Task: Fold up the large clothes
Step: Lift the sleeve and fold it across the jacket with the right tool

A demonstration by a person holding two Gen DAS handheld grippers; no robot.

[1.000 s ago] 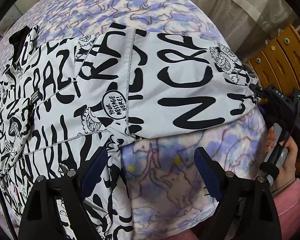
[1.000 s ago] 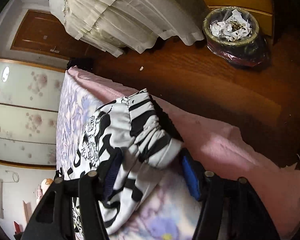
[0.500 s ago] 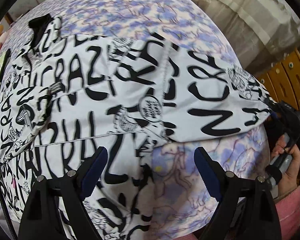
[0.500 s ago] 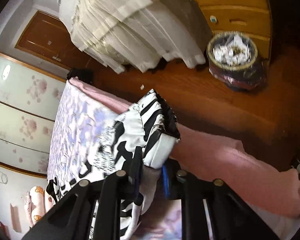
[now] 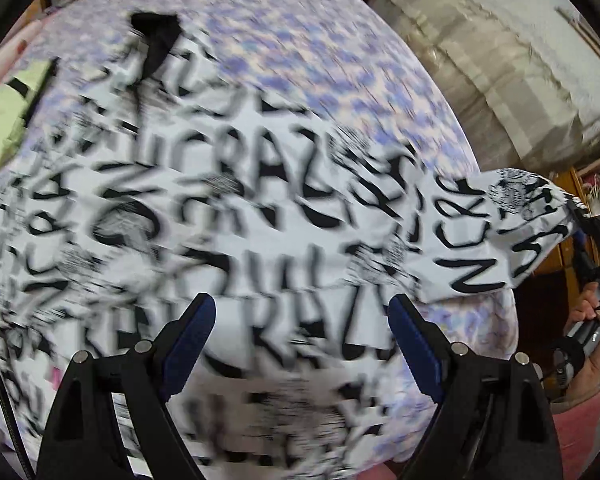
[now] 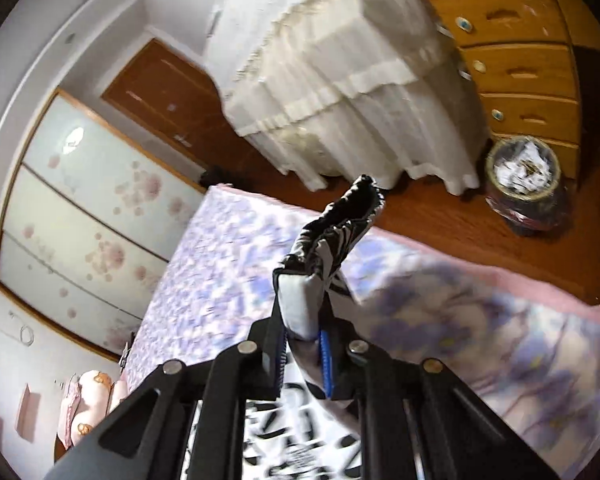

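Both grippers are black plastic frames with round silver screw heads along the arms and ribbed blue pads on the fingers: left gripper (image 5: 302,320), right gripper (image 6: 303,354). A thin black cable (image 5: 4,400) runs alongside the left one. The person's right hand (image 5: 592,344) comes out of a pink sleeve (image 5: 578,428).

big white jacket (image 5: 228,216) with black graffiti lettering, spread flat over the purple floral bedspread (image 5: 300,40), one sleeve cuff (image 6: 340,224) lifted up

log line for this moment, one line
step: fold sleeve | right claw: closing on cuff, lifted off bed | left claw: open, empty, above jacket
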